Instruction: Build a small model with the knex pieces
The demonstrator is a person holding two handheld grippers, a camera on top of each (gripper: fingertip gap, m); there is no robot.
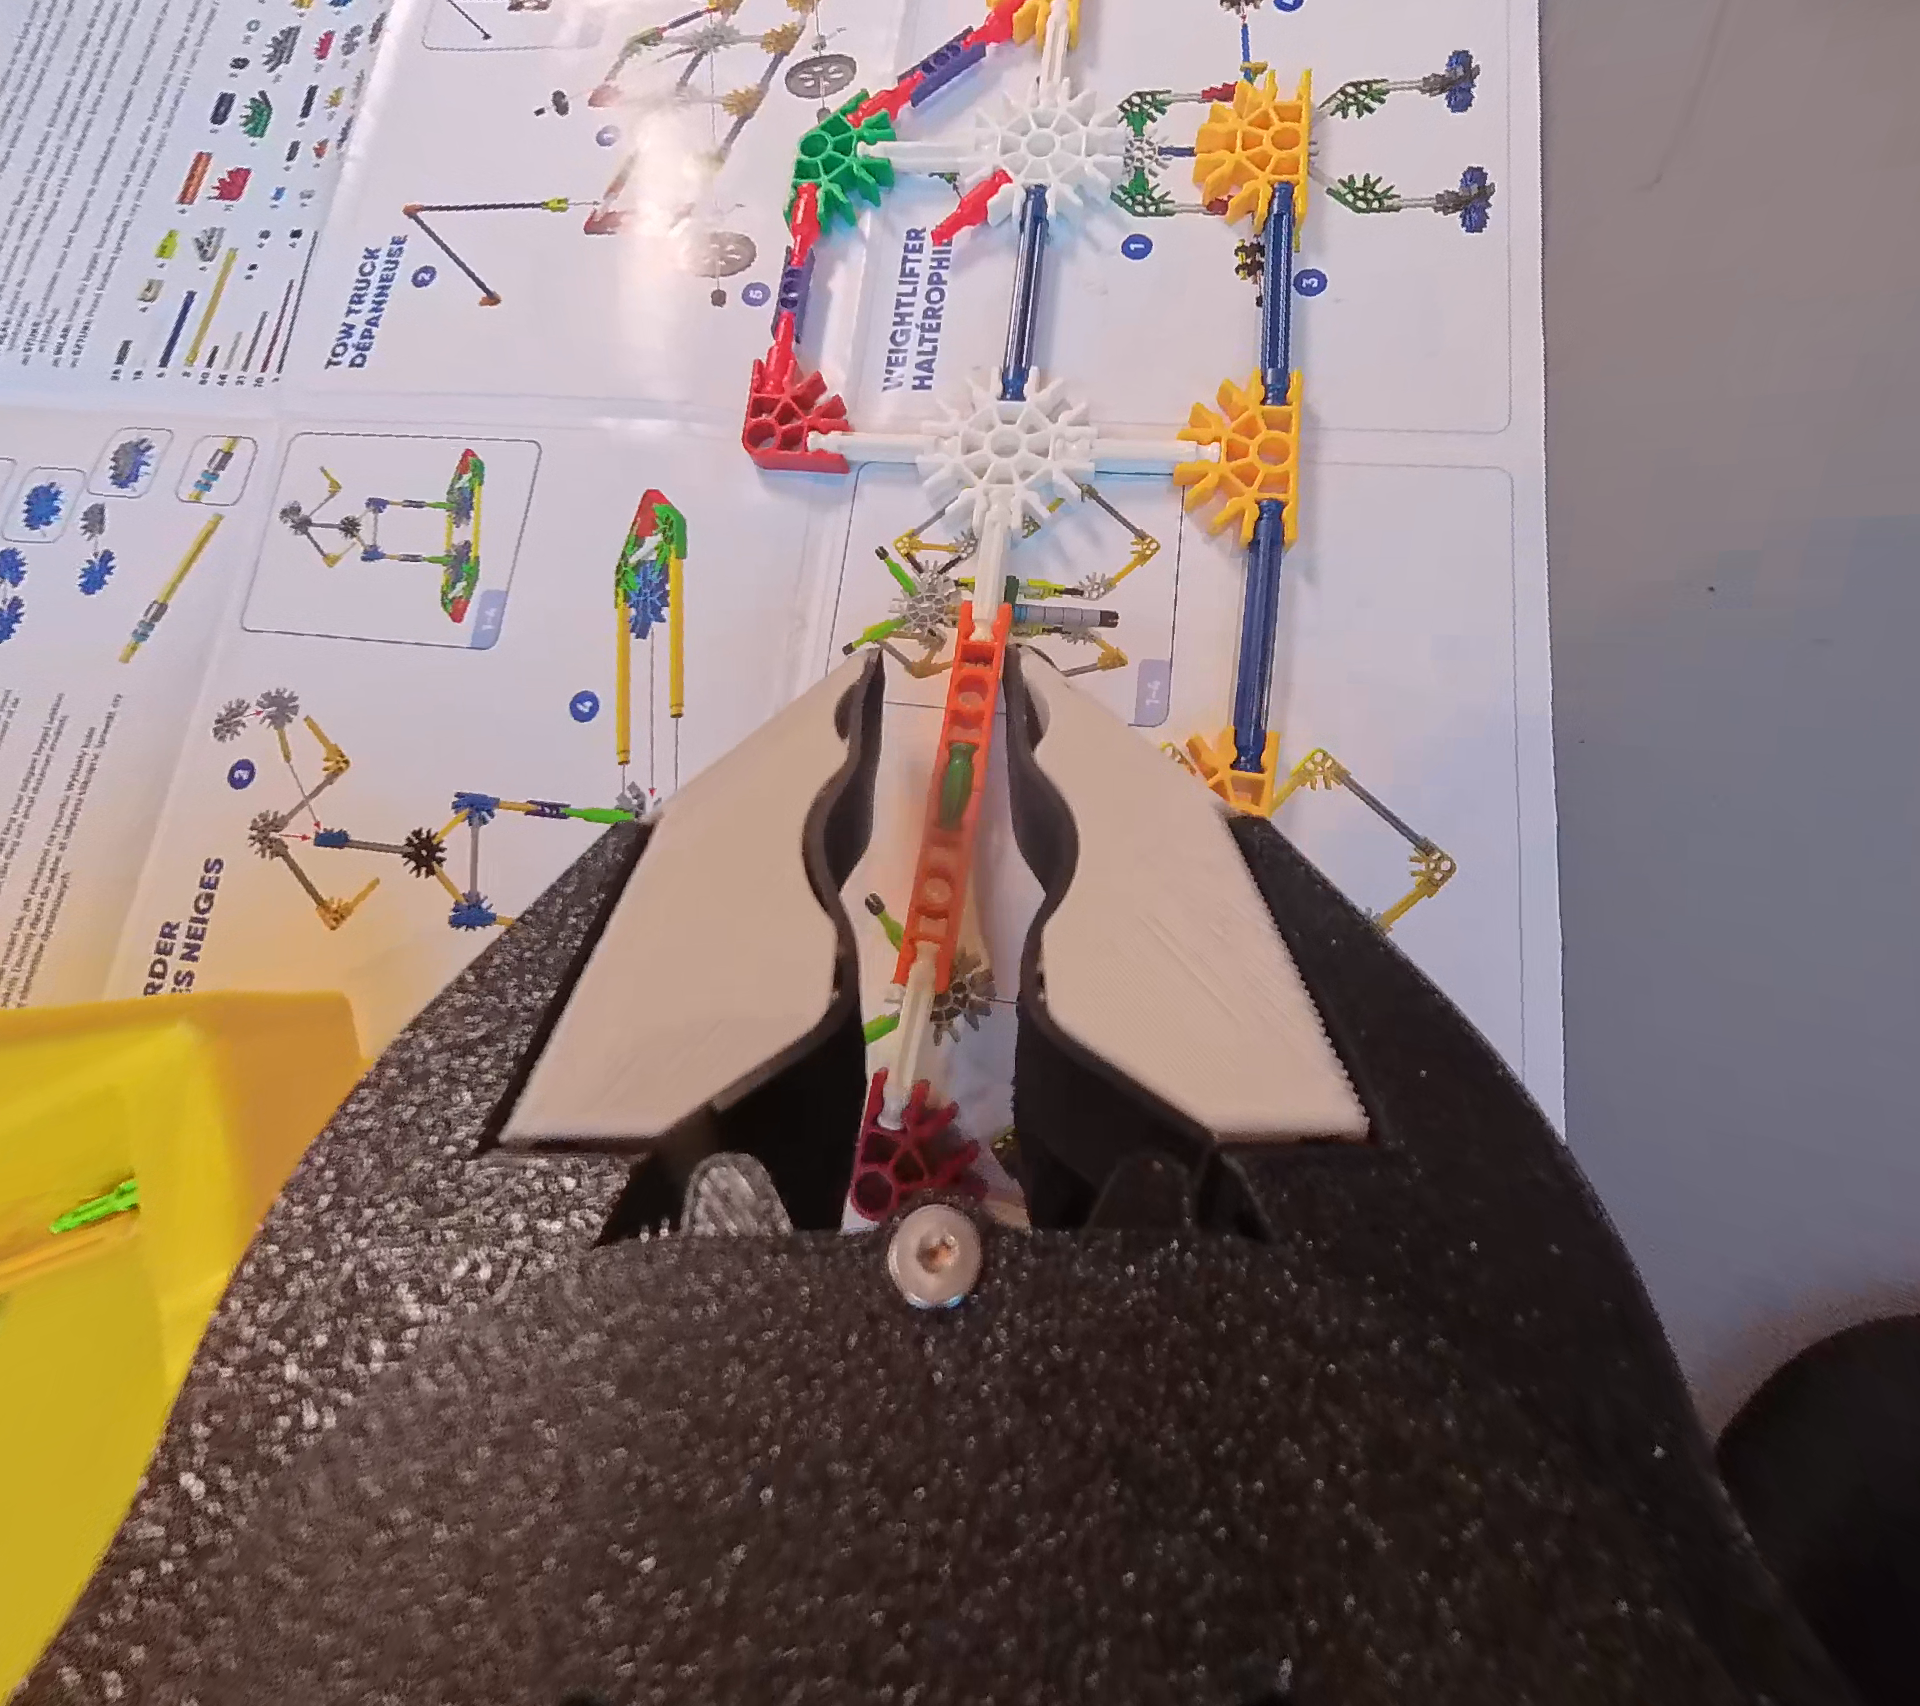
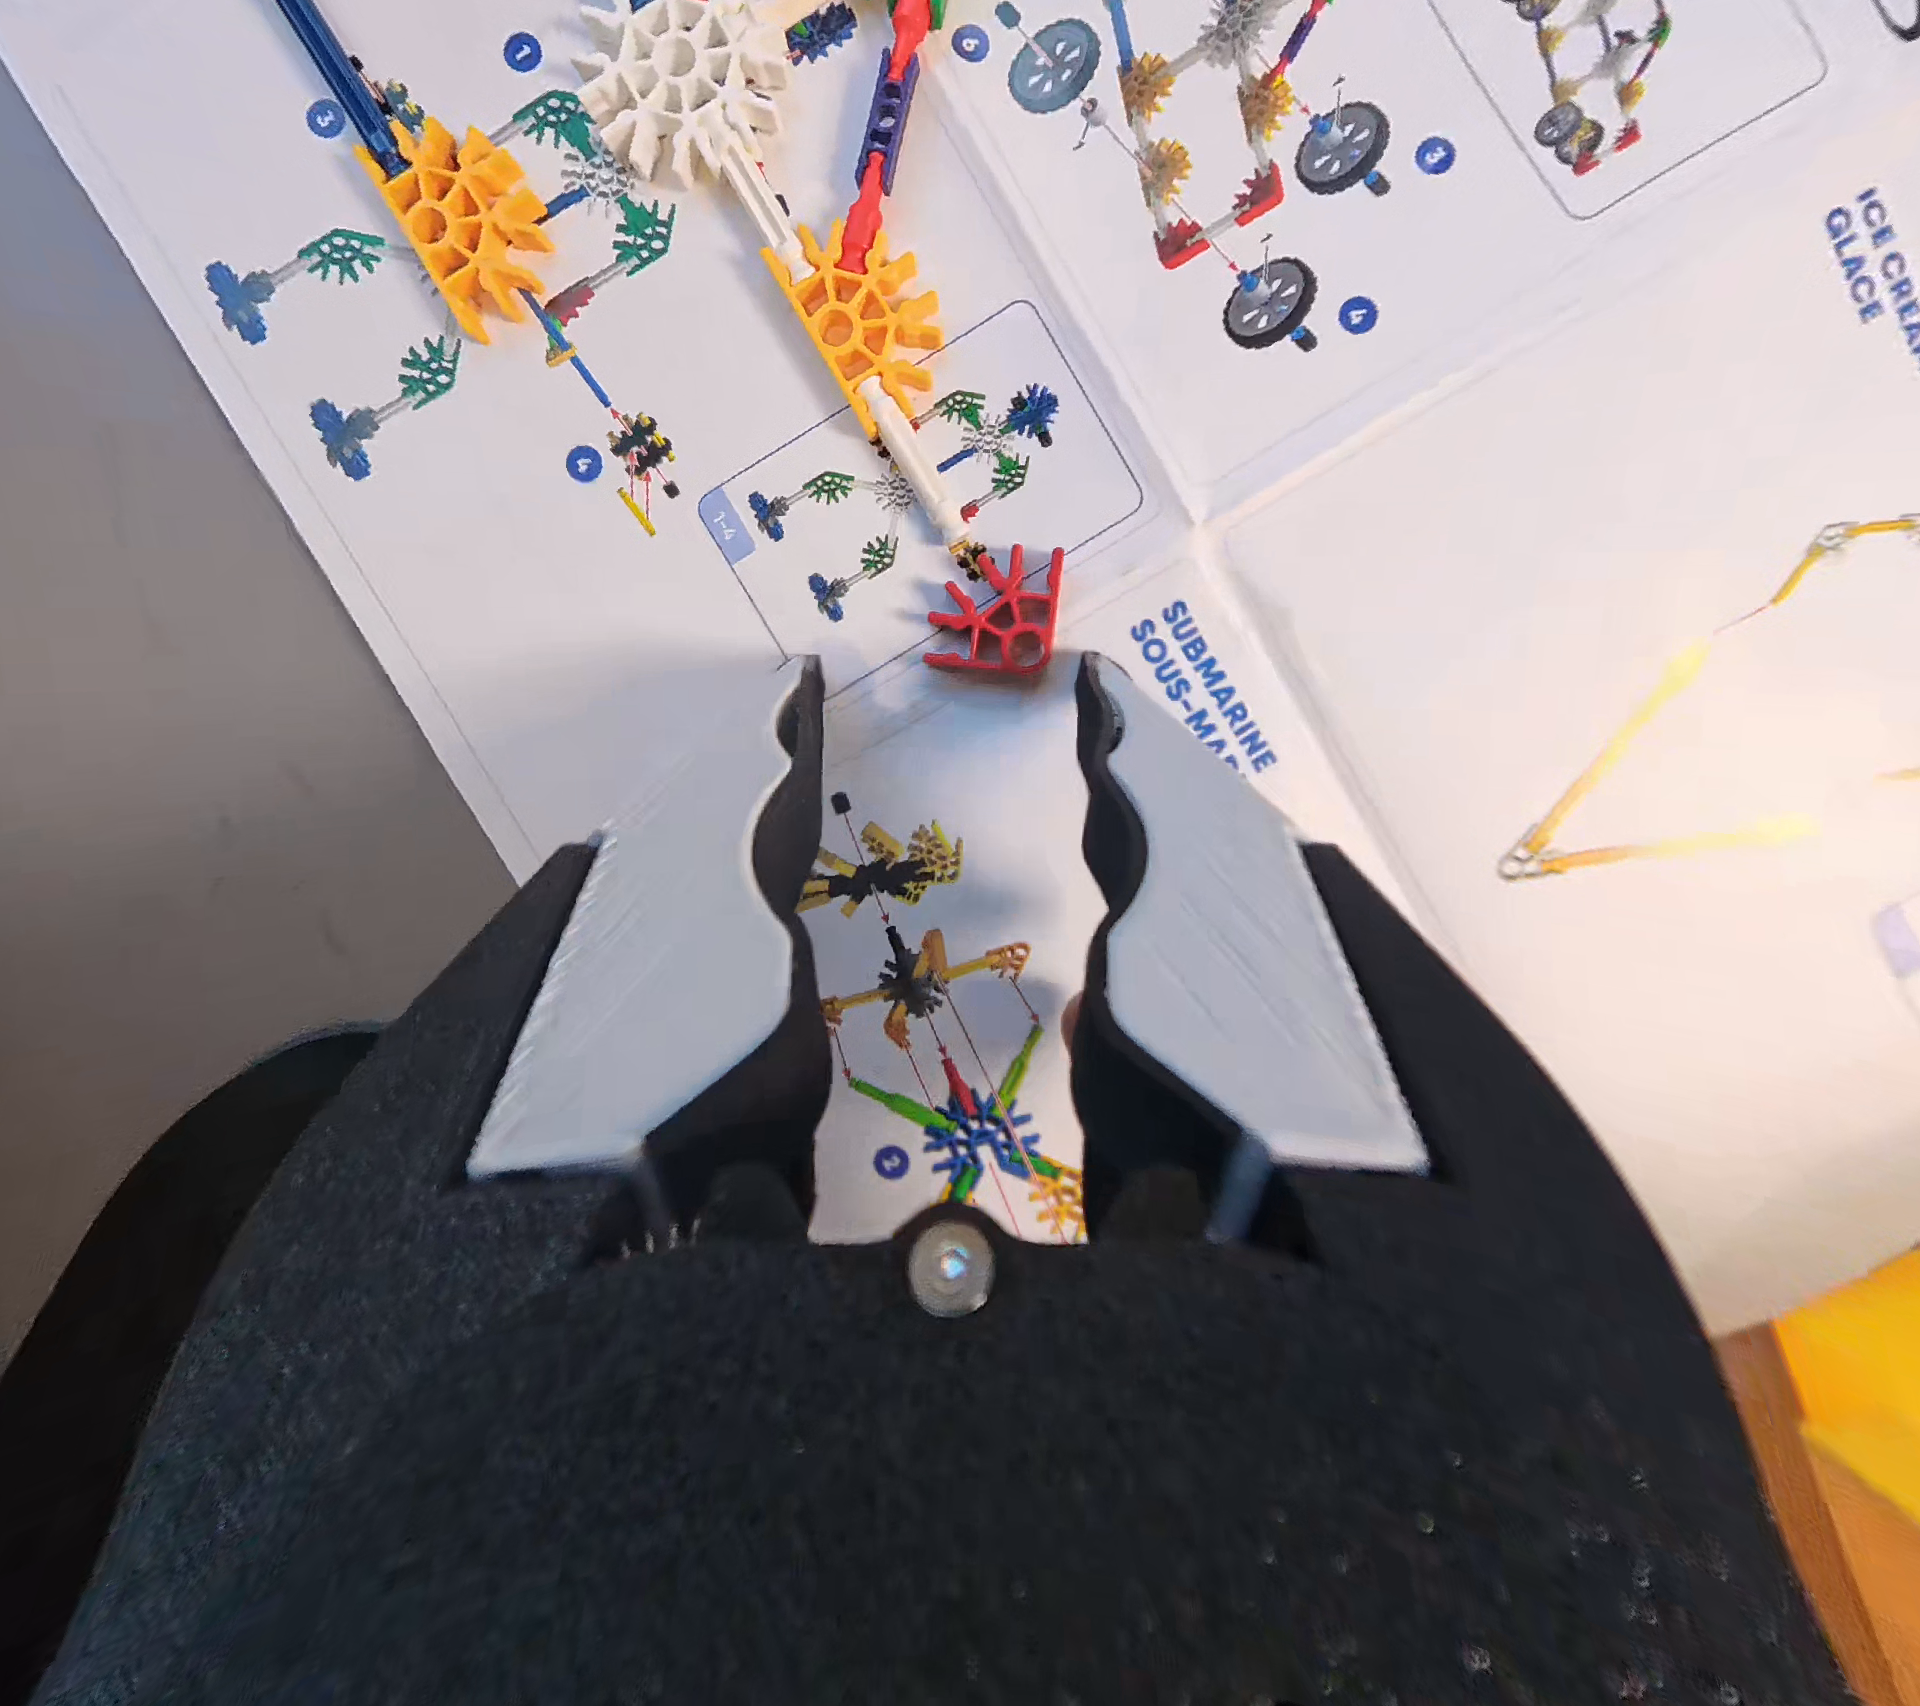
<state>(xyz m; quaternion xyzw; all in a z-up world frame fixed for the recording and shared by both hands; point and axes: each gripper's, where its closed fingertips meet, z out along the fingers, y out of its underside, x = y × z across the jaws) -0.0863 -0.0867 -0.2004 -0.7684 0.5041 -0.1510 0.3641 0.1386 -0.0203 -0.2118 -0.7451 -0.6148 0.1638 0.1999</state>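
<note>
Orange connector [image 1: 956,809] sits pinched between the left tool [image 1: 943,680] fingers, joined to the toy frame [image 1: 1039,144] on the instruction sheet [image 1: 436,409]. Right tool [image 2: 948,669] gapes empty near a loose red piece [image 2: 1003,612].

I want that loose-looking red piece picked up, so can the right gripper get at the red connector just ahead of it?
Probably yes: the right gripper is open, and the red connector lies just beyond its fingertips on the instruction sheet, nothing between.

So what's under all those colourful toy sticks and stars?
The toy frame lies on a big paper instruction sheet with building pictures. Grey table shows beside it; under the sheet is hidden.
</note>
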